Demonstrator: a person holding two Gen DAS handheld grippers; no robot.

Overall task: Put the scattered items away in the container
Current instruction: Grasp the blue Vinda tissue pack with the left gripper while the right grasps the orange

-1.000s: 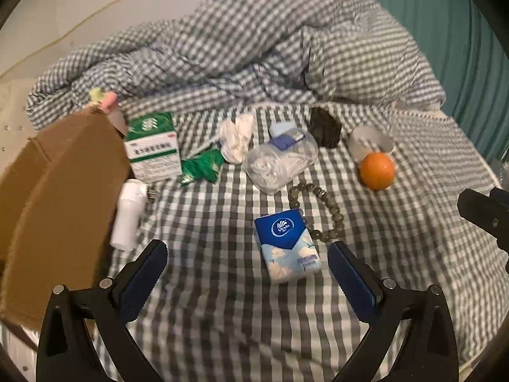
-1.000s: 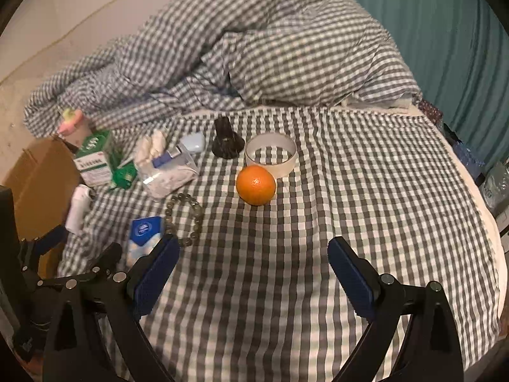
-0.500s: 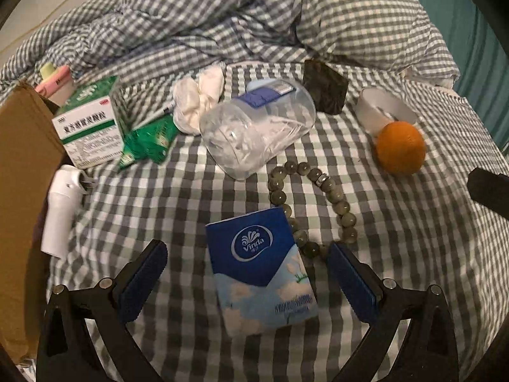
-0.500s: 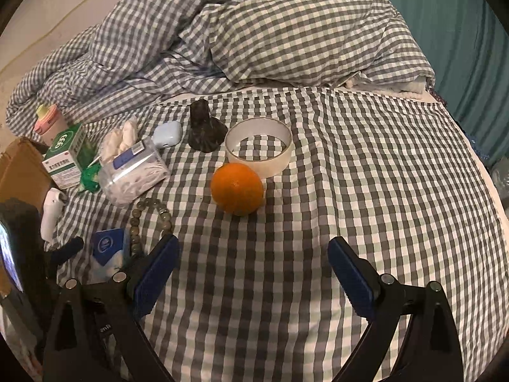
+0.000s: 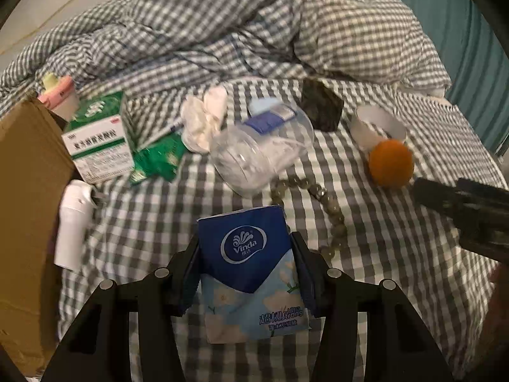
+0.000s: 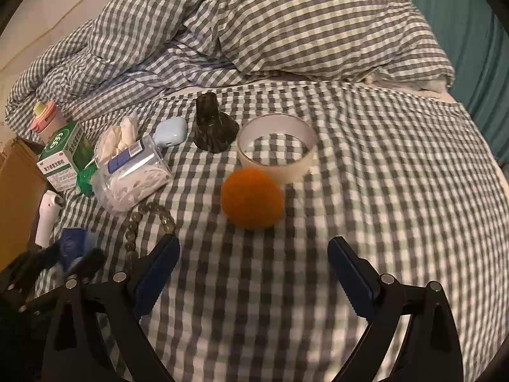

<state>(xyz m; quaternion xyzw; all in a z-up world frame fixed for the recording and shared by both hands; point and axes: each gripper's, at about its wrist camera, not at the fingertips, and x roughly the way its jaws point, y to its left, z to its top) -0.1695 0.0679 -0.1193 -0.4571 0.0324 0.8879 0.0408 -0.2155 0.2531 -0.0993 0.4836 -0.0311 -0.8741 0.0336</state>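
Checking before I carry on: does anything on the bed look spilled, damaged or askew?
Nothing looks spilled or broken. The clear plastic jar lies tipped on its side, contents inside. The white bottle also lies flat beside the cardboard box. The left gripper grips the tissue pack squarely.

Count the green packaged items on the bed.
2: a green-and-white medicine box beside the cardboard box, and a crumpled green sachet lying just right of it. More may be hidden.

Glossy plastic tissue pack (image 5: 251, 273), matt cardboard box (image 5: 28, 197), woven gingham cloth sheet (image 6: 366, 197), clear plastic tub (image 5: 261, 156).
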